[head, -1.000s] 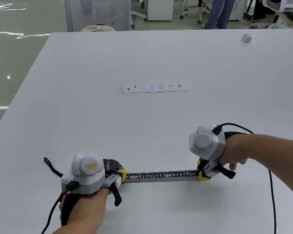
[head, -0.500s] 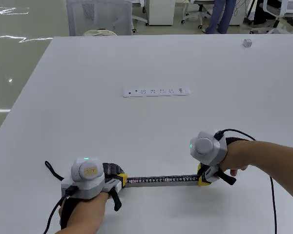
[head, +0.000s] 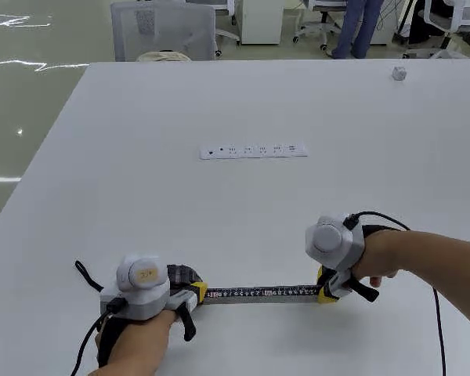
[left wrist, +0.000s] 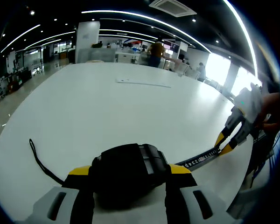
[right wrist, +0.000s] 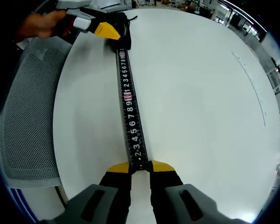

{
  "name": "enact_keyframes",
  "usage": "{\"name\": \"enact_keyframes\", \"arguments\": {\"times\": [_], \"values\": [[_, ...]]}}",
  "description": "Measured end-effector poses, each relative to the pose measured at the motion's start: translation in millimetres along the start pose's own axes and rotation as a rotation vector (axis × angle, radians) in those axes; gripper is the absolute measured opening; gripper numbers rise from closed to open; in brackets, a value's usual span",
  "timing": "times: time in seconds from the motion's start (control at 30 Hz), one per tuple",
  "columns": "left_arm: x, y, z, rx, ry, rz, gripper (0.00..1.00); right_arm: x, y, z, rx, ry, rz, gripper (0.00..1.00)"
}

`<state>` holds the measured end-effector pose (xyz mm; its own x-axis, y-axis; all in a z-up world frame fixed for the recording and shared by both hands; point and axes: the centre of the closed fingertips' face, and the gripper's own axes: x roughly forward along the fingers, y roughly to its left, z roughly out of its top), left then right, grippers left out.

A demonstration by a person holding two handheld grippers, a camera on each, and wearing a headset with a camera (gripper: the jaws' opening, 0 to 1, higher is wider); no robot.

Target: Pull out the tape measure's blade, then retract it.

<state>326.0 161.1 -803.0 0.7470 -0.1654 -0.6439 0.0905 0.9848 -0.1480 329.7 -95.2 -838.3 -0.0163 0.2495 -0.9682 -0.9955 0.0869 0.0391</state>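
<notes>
Near edge of white table point(head: 219, 204): tape measure case point(head: 182, 276) clamped in left gripper point(left wrist: 129, 170); blade point(right wrist: 130, 112) stretched rightward, tip pinched by right gripper point(right wrist: 140, 164); probably the pull-out step; next calls for guiding blade slowly back into case.

case point(left wrist: 128, 172): black | blade point(right wrist: 129, 116): black, white numerals, red 10 | table point(head: 219, 102): white

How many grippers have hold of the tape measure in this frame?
2. The left gripper clamps the black case at the near left of the table. The right gripper pinches the end of the blade, which is drawn out to the right.
</notes>
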Motion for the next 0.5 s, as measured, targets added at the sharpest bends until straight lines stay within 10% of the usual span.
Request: {"name": "enact_keyframes", "arguments": {"times": [0.5], "values": [[-0.9,-0.2,0.0,-0.001,-0.003,-0.004,0.58,1.7,1.0,4.3,0.022,-0.008,0.004,0.14]]}}
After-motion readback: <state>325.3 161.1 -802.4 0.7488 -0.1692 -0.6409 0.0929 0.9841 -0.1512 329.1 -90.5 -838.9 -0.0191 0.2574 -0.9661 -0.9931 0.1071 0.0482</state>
